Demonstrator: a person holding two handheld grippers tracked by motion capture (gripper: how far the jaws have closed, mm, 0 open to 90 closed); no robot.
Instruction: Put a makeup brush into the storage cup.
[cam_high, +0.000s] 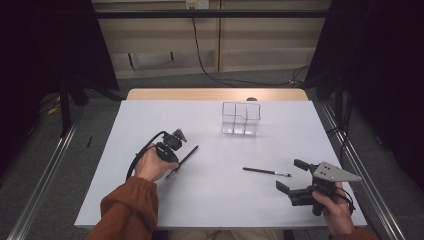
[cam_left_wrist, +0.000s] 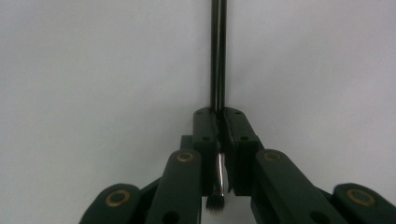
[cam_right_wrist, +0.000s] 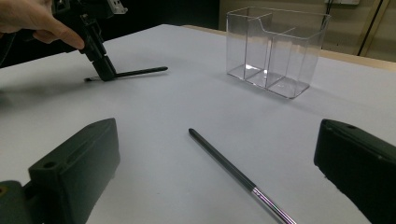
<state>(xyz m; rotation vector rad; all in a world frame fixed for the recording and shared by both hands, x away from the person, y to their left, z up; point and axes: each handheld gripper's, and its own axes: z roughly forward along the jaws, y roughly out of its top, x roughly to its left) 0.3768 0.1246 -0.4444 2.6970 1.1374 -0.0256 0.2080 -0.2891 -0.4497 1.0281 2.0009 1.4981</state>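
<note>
Right claw (cam_high: 292, 176) nearest, jaws spread, empty, second brush (cam_high: 266, 172) on table (cam_high: 210, 195) just ahead. Left claw (cam_left_wrist: 219, 140) pinching first brush (cam_left_wrist: 218, 56) near bristle end, at table level. Clear organizer (cam_high: 241, 118) empty; likely both brushes left to place.

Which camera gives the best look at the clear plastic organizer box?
The right gripper view: the clear organizer sits close, its dividers and empty compartments plain. The high view shows it small, at the table's far side.
</note>
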